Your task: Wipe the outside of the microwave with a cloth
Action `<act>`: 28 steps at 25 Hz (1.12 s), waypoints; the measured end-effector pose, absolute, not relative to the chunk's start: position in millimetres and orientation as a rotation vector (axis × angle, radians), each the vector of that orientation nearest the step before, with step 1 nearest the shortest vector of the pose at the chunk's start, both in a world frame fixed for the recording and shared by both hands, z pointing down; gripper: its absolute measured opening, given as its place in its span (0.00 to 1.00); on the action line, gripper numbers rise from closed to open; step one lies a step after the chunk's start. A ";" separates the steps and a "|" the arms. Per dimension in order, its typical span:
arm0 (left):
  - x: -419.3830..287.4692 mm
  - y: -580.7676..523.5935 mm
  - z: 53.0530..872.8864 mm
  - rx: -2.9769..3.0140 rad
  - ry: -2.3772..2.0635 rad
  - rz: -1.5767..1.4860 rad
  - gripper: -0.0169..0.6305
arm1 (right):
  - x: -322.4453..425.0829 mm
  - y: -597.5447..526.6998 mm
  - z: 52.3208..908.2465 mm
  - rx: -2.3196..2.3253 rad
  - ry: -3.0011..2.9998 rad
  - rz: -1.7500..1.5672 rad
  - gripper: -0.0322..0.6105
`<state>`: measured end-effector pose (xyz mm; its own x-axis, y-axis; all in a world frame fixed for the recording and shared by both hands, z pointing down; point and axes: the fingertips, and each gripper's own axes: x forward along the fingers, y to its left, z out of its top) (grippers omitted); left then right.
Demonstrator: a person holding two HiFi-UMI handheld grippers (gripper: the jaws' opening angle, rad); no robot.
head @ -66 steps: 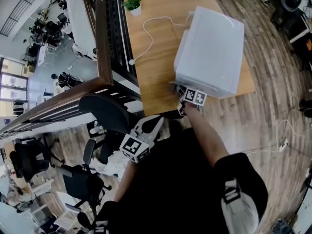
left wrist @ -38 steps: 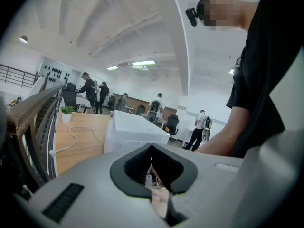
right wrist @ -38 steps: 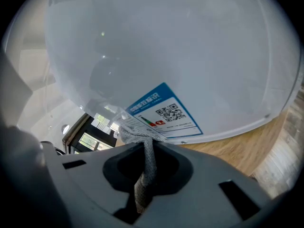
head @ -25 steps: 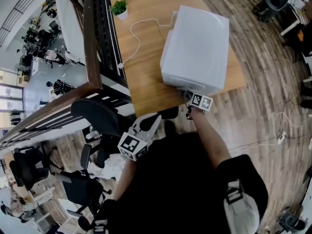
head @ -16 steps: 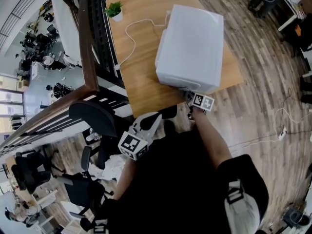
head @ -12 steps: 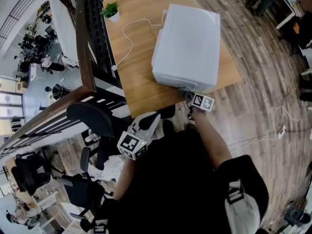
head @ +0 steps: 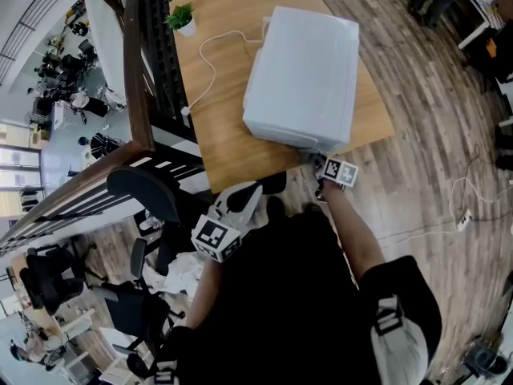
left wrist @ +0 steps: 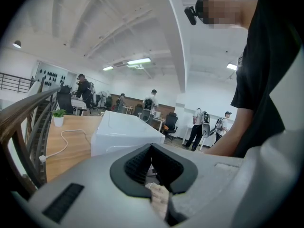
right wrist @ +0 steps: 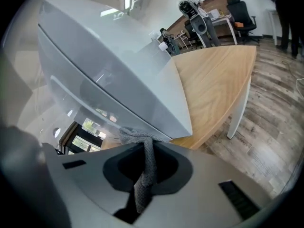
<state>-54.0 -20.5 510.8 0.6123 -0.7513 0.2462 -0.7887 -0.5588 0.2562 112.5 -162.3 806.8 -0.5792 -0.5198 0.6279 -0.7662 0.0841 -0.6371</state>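
Head view: the right gripper (head: 319, 160) has slid along the front of the microwave (head: 300, 70). A couple of seconds back it was near the left end of that face; now it's down by the front right corner. So I'd say the front pass is about finished, and the sides and top still need doing. The microwave sits at the near right corner of the table (head: 228, 127), so there's open floor to walk round on the right. The cable (head: 210, 58) and little plant (head: 180, 16) are well off to the left. The left gripper (head: 243, 199) hangs back by the person's body, away from the table.

Left gripper view: jaws look closed up with nothing pinched in them, just idling and pointing towards the microwave.

Right gripper view: jaws clamped tight on the grey cloth (right wrist: 144, 167). The bunched end is pressed against the microwave's bottom front edge, right where it meets the tabletop. The table edge is close, so not much room before the cloth runs off the corner.
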 end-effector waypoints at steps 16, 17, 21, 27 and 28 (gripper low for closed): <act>-2.1 -25.5 502.1 2.463 -1.287 0.164 0.03 | 163.1 -157.9 801.8 1.227 -2.115 1.456 0.08; 0.6 -25.7 500.6 2.453 -1.292 0.164 0.03 | 165.9 -157.8 800.6 1.222 -2.116 1.449 0.08; 10.2 -26.3 494.4 2.441 -1.317 0.161 0.03 | 173.3 -157.9 796.9 1.207 -2.118 1.433 0.08; 26.0 -16.9 495.7 2.431 -1.316 0.165 0.03 | 180.2 -155.1 788.8 1.180 -2.147 1.403 0.08; 28.5 -14.9 497.5 2.427 -1.314 0.167 0.03 | 183.2 -154.4 786.2 1.177 -2.156 1.397 0.08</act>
<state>28.5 -14.9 497.5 0.5570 -0.7831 0.2767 -0.8273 -0.4941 0.2672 183.2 -154.4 786.2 -0.6123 -0.4662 0.6386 -0.7734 0.1853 -0.6063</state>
